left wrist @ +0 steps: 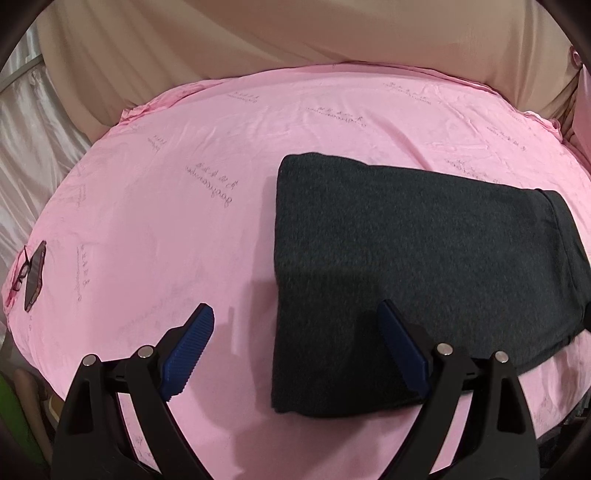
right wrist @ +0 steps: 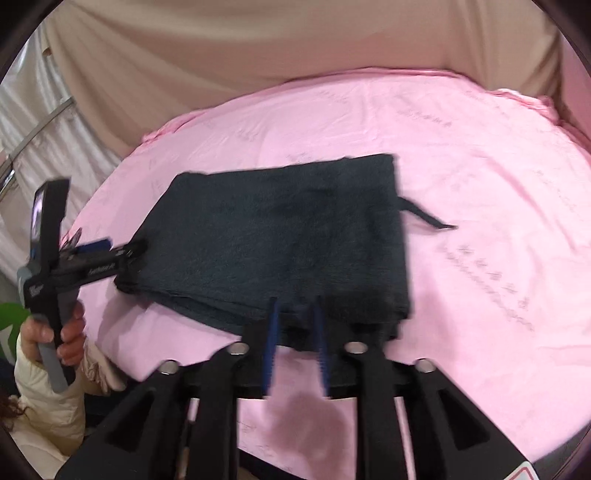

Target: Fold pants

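Note:
The dark grey pants (left wrist: 413, 266) lie folded into a flat rectangle on the pink sheet (left wrist: 177, 229). My left gripper (left wrist: 295, 314) is open and empty, its jaws wide apart over the folded pants' near left corner. In the right wrist view the pants (right wrist: 280, 240) lie in the middle, with a drawstring (right wrist: 428, 218) sticking out at the right. My right gripper (right wrist: 295, 306) hangs at the pants' near edge with its jaws narrowly apart and nothing between them. The left gripper (right wrist: 103, 254) shows at the pants' left edge, held in a hand.
A pair of glasses on a dark case (left wrist: 31, 273) lies at the sheet's left edge. Beige cloth (left wrist: 295, 33) hangs behind the bed. White curtain (right wrist: 33, 122) is at the left. The person's cream sleeve (right wrist: 55, 406) is at lower left.

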{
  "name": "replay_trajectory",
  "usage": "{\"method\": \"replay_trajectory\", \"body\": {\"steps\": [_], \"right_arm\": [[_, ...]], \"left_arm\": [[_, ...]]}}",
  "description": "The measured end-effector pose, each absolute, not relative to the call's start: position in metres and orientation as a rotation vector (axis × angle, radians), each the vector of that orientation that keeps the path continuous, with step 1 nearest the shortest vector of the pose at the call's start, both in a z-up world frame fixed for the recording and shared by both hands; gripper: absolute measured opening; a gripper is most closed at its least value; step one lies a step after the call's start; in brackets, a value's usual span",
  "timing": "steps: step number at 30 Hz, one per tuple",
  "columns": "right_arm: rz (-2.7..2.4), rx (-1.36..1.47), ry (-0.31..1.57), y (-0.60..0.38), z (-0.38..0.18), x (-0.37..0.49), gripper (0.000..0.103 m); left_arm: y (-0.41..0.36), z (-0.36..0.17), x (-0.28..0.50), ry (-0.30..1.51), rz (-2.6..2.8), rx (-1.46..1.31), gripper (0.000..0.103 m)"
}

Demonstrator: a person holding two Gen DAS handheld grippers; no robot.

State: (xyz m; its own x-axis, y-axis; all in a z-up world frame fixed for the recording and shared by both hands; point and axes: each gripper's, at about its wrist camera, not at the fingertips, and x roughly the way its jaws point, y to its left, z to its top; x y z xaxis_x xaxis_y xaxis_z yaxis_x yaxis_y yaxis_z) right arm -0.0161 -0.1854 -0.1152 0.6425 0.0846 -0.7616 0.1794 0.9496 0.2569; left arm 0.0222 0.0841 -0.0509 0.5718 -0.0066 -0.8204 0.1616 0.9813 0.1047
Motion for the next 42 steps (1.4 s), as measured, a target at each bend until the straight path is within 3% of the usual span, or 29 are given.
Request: {"method": "replay_trajectory", "body": {"steps": [9,20,23,25,27,30,34,35,37,38,40,42], "right_arm": [[-0.036,0.524,0.872,-0.216,-0.132,-0.035,0.033],[0.036,0.503,0.844,-0.223,-0.108,0.002,0.032],[0.077,0.531,0.882,-0.227,-0.114,0.016,0.043],[0.054,0.512,0.907,-0.228,-0.119,0.023,0.035],[0.068,0.522,0.906,-0.228,-0.117,0.027,0.008],[0.177,0.584,0.850,-0.229,-0.097,0.034,0.002],[0.315,0.588,0.753,-0.216,-0.057,0.046,0.002],[0.338,0.581,0.736,-0.213,-0.050,0.049,0.002],[0.382,0.553,0.716,-0.207,-0.039,0.054,0.001],[0.379,0.534,0.718,-0.207,-0.038,0.056,0.001],[0.303,0.501,0.695,-0.213,-0.038,0.049,0.008],[0.243,0.487,0.693,-0.219,-0.045,0.038,0.008]], "left_arm": [[0.104,-0.040,-0.017,0.934,-0.188,0.151,0.091],[0.021,-0.020,-0.045,0.833,-0.457,0.307,0.095],[-0.003,-0.021,-0.044,0.829,-0.518,0.321,0.096],[-0.019,-0.025,-0.042,0.834,-0.540,0.343,0.096],[-0.035,-0.029,-0.040,0.842,-0.560,0.368,0.096],[-0.055,-0.032,-0.039,0.848,-0.614,0.381,0.096],[-0.087,-0.025,-0.023,0.835,-0.669,0.364,0.095],[-0.091,-0.025,-0.018,0.833,-0.667,0.359,0.091],[-0.095,-0.027,0.003,0.884,-0.644,0.340,0.016],[-0.092,-0.027,0.016,0.928,-0.660,0.290,0.007],[-0.077,-0.008,0.044,0.943,-0.663,0.187,0.006],[-0.065,0.015,0.055,0.882,-0.620,0.181,0.006]]}}
